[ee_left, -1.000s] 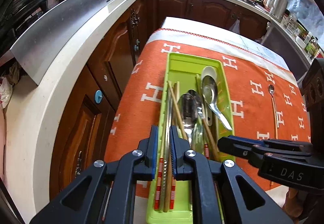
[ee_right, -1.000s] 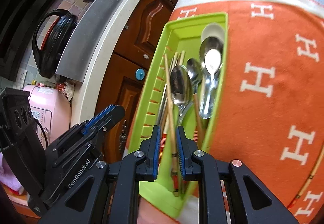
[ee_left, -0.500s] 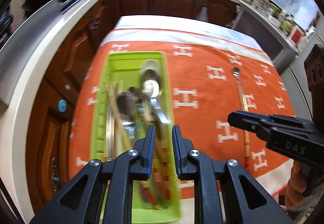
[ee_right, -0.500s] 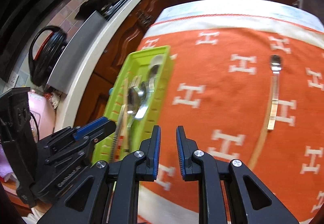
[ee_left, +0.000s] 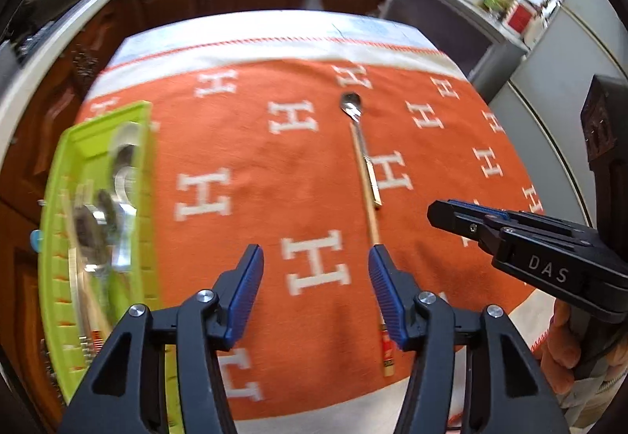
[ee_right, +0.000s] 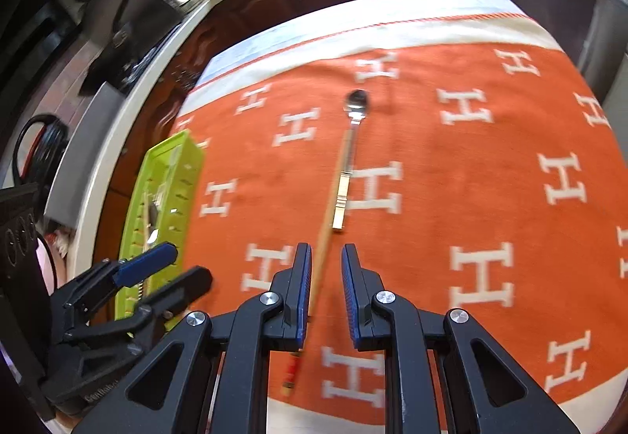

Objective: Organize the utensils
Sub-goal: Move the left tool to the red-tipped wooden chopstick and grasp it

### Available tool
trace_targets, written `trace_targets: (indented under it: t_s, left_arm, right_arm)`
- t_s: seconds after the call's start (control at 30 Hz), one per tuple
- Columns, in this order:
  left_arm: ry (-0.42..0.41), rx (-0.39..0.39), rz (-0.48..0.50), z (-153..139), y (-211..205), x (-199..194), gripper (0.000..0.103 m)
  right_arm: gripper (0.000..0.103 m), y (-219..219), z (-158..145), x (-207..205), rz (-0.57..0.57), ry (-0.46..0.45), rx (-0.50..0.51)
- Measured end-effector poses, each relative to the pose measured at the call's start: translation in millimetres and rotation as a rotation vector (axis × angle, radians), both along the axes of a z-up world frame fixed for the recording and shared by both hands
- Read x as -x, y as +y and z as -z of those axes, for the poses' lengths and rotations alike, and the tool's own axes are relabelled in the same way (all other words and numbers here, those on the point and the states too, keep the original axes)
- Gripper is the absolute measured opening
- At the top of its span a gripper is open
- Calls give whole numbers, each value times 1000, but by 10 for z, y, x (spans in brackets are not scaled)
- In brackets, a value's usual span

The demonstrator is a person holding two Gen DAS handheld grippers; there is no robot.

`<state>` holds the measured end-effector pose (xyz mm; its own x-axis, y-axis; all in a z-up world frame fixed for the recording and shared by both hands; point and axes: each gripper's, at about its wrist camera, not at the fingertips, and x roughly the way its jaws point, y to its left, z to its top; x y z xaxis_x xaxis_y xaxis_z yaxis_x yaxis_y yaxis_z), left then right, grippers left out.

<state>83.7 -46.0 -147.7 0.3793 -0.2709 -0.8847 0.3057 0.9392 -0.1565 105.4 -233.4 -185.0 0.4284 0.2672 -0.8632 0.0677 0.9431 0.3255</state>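
**Fingers empty, two utensils left on the cloth**

Left gripper [ee_left: 316,279] is spreading its jaws over bare orange cloth [ee_left: 251,143], nothing between them. Green tray [ee_left: 59,174] sits at the left edge, already loaded. Mid-cloth, a chopstick [ee_right: 324,237] touches a long spoon [ee_right: 351,143]. Right gripper [ee_right: 325,288], narrowly parted and empty, straddles the chopstick; closing there risks nudging the spoon or rolling the stick away.

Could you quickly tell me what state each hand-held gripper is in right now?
Left hand-held gripper: jaws opening, nothing between them.
Right hand-held gripper: slightly open, holding nothing.
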Motion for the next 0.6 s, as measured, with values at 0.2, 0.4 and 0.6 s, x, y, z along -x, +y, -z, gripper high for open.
trace_targets:
  t_s: [0.2,0.4,0.6]
  left_arm:
    - [39,-44,51,250,-315,36,54]
    - [67,-100,36,439,-420,36,54]
    - [44,-167,22,536,-494,19,54]
  right_arm:
    - [16,-210,158,66,51,17,7]
    - [16,-290,233,105,61,16,1]
    - [16,-280,308,107,50,22,-3]
